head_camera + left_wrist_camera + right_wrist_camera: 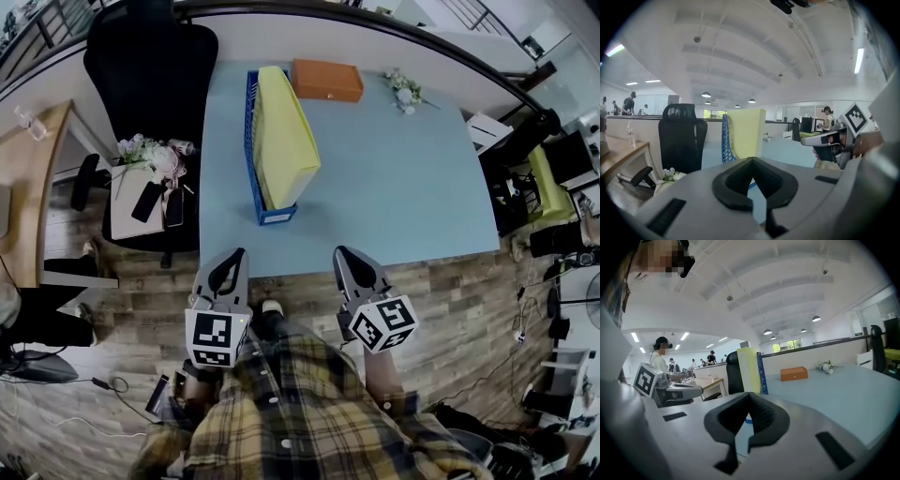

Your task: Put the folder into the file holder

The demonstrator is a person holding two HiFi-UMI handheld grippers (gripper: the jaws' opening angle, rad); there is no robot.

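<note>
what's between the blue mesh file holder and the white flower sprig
An orange rectangular box lies there on the pale blue table, clearest in the head view.

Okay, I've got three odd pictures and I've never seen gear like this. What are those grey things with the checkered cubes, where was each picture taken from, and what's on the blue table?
There is no robot here. A person holds a hand tool in each hand: the left gripper and the right gripper. The checkered cubes are part of them. The top-down picture comes from a camera on the person's head. The other two come from cameras riding on each gripper, looking along its jaws. On the light blue table stands a blue file holder with a yellow folder upright inside it. Beyond it are an orange box and a small bunch of flowers. Both grippers have their jaws together and hold nothing.
</note>
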